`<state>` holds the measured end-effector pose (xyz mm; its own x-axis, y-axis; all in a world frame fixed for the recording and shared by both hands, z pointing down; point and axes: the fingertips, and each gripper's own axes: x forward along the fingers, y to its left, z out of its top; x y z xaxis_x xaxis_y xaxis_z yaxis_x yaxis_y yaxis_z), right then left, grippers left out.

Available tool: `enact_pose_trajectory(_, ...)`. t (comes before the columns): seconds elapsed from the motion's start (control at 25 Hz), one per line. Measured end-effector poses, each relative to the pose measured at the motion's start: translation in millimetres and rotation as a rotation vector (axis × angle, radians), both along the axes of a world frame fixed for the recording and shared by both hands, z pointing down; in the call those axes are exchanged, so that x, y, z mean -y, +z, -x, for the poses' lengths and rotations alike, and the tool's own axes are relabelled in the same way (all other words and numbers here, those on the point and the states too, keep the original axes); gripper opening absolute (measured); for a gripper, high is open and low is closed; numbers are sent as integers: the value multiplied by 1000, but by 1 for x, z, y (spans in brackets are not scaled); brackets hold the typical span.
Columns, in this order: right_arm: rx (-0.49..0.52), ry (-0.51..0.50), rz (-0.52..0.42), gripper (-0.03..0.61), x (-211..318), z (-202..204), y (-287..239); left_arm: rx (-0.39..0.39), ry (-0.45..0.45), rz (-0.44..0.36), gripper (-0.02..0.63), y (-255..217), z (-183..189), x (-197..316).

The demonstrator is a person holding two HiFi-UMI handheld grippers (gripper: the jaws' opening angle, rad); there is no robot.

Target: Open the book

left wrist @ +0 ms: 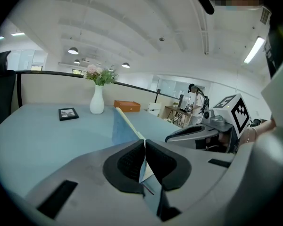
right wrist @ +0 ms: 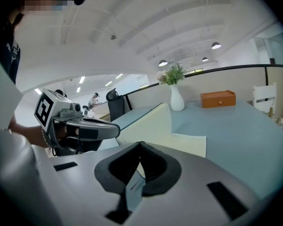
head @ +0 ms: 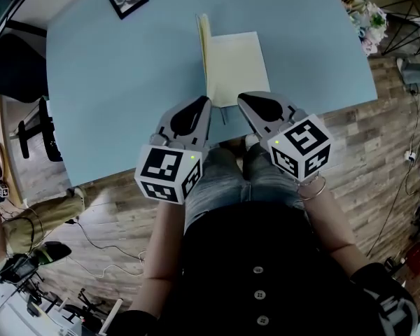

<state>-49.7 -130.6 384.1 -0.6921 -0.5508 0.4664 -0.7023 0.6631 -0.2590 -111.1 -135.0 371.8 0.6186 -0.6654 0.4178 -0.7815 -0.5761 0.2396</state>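
Opening at the halfway stage, judging by the lie of things. Looking at the book (head: 238, 65) lying on the blue worktop (head: 112, 82) close to its near edge, with the cover (head: 203, 47) standing up along the left side and tipping leftward, and 1 cream page lying flat to the right.

Finding the left gripper (head: 208, 101) hovering at the book's near left corner, jaws clenched, with the cover's near edge running in behind their tips. Judging them empty rather than pinching it, though not reading that with certainty. Finding the right gripper (head: 240, 97) hovering just beside it, at the book's near edge, jaws likewise clenched on nothing.

Remaining to do, by this reading: laying the cover down flat on the worktop at the left. Calling next for nudging the cover's inner face leftward with the closed left jaws, or parting them to take its free edge, while keeping the right jaws ready for pressing the page down.
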Motion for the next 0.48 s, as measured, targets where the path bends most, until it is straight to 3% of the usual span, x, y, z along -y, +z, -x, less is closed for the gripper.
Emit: enact_pose_trajectory(0.48,-26,-22,19,2,10,35,7,-15,19,20,20,10,32,-1)
